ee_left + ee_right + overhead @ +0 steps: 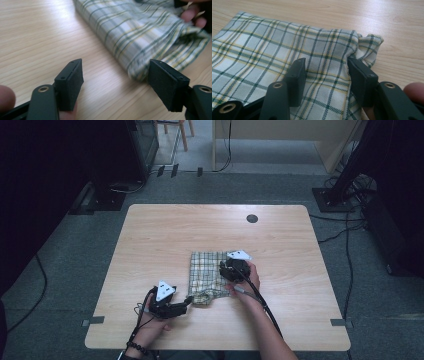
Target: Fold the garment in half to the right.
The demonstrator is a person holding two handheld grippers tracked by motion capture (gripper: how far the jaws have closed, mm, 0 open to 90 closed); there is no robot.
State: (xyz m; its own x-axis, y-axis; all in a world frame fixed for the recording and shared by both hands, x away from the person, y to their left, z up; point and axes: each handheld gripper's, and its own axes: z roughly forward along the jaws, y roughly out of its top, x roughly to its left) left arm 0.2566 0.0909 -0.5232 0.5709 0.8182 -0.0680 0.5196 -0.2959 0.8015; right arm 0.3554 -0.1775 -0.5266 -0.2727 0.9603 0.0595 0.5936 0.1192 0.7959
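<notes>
Plaid cloth (207, 270) lay flat near table (150, 235) centre, toward near edge | right gripper (325, 72) spread, pressed down on cloth, fold between pads | left gripper (115, 80) spread, empty, just beside cloth's near corner | no readable writing.

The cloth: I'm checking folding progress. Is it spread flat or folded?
Folded, partly. The cloth lies as a small rectangle on the table; its near edge shows doubled layers, with one corner bunched.

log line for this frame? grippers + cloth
left gripper: jaws open, at cloth corner, nothing held | right gripper: jaws apart on the cloth, grip unclear | cloth: flat on table, near edge bunched
</notes>
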